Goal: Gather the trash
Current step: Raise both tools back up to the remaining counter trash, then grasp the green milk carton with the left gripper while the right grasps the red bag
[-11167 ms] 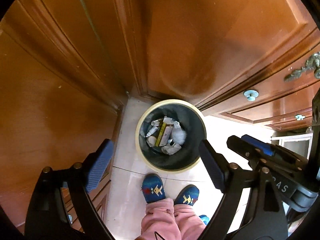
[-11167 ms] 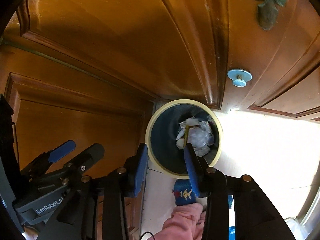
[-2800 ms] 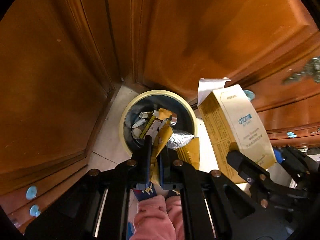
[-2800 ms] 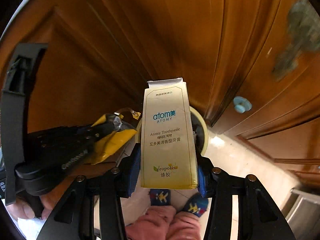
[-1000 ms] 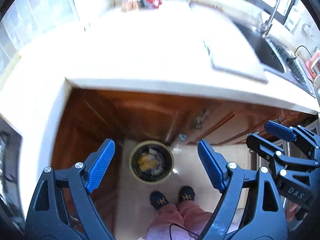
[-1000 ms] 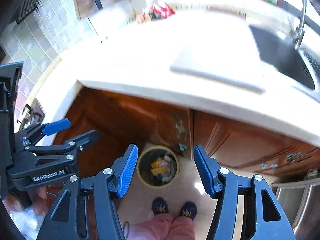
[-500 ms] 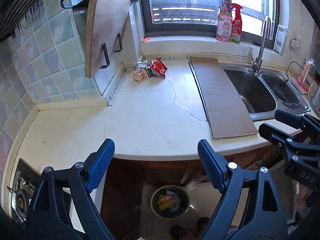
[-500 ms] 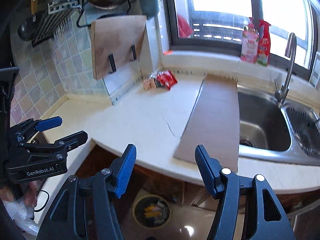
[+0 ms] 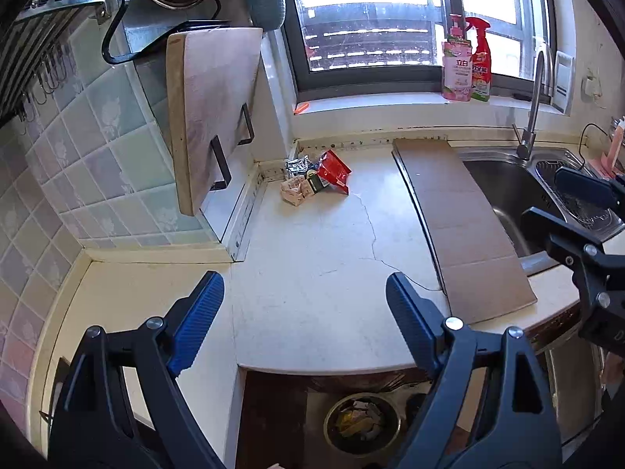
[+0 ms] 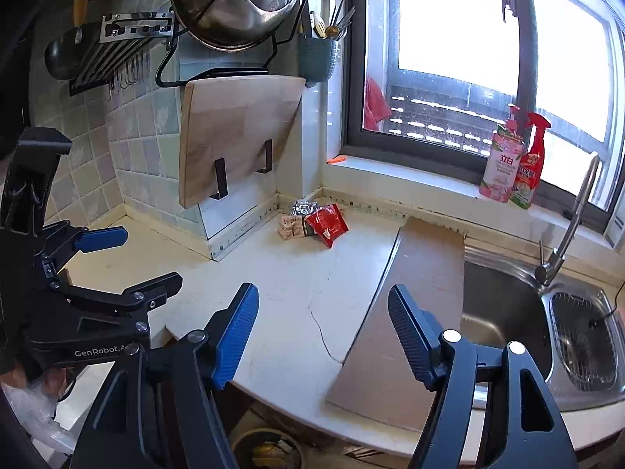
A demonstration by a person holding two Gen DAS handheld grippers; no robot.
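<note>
Trash (image 9: 316,181) waits upper centre; the bin (image 9: 361,424) below holds some; our left gripper (image 9: 300,312) and right gripper (image 10: 324,332) gape empty.

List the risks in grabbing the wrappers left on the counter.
1. The red packet, foil wrapper and small beige pack lie bunched together in the back corner; one pinch may snag only part, scattering the rest.
2. The hanging cutting board juts out beside them; the left gripper could bump it.
</note>
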